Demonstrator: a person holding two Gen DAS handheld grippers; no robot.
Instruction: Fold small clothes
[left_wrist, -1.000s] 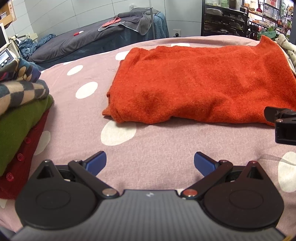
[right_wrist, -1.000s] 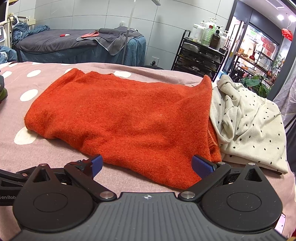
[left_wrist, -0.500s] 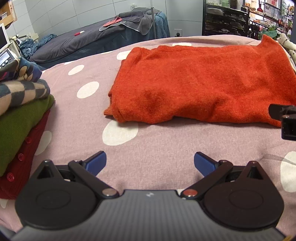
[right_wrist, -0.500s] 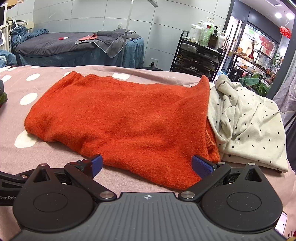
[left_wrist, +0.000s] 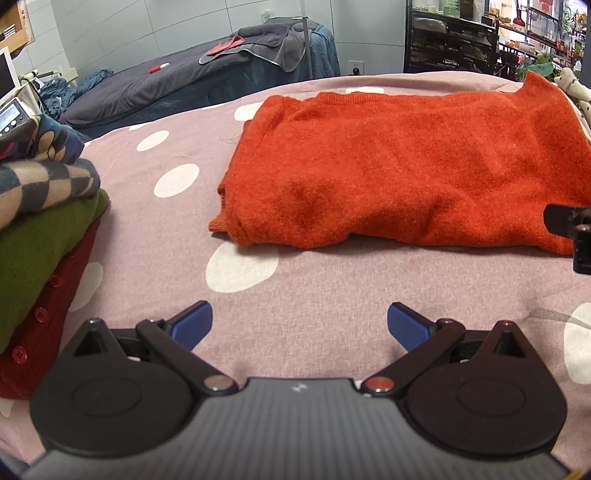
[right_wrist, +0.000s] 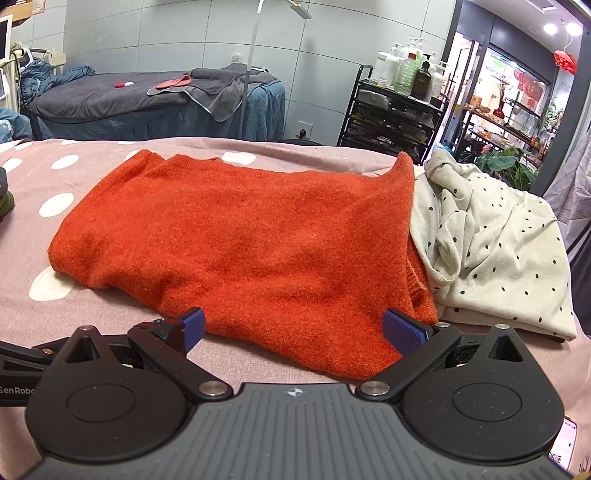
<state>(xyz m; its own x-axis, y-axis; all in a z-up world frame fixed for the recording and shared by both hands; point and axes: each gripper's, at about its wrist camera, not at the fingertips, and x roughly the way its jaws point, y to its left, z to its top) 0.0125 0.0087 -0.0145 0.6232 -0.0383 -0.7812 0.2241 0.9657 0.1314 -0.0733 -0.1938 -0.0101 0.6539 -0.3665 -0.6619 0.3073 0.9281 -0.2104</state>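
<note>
Where orange sweater (right_wrist: 236, 243) overlaps dotted garment (right_wrist: 495, 251) — its edge hidden, both jaws apart, empty.

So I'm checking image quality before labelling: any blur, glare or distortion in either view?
Left wrist view: sharp, soft even light, the orange sweater casts only a faint shadow; fisheye bends the bed's far edge. Right wrist view: also sharp, the lit shop doorway at right is overexposed, walls curve toward the edges.

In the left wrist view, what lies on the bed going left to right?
Stack of folded clothes → orange sweater → tip of the right gripper at the frame's right edge.
</note>
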